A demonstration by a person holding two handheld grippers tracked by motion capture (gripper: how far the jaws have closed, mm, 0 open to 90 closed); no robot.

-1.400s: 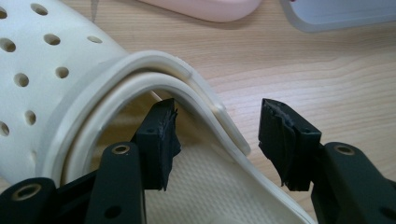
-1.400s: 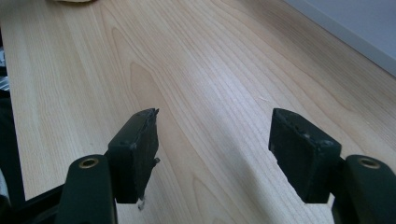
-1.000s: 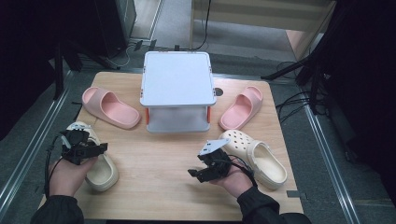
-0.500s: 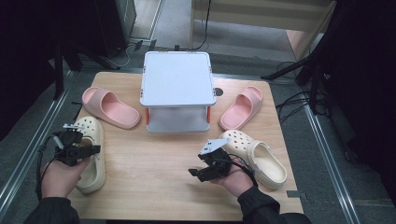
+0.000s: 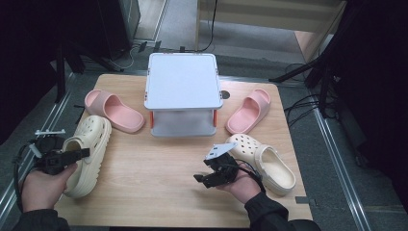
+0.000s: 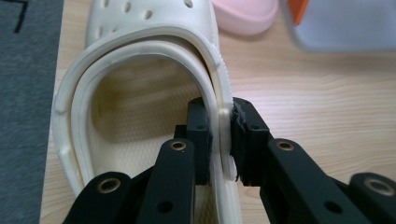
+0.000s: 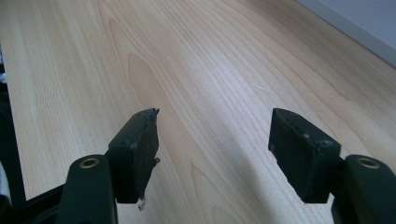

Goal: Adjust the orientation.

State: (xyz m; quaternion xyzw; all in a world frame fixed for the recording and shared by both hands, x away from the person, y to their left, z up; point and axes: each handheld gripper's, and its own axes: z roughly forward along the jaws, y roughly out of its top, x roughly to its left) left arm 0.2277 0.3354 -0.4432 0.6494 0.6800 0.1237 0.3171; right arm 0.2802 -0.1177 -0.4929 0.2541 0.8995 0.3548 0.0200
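Left gripper just clamped the cream clog's rim at lower left; right gripper gapes empty. Next it probably needs lifting toward the shelf.

You work in lab-like recording space: wooden table on grey carpet, black stands, loose cables, dark curtains around.

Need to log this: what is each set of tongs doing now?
Left tongs: closed on the cream clog side wall, jaws just closing.
Right tongs: open, empty, above the table.
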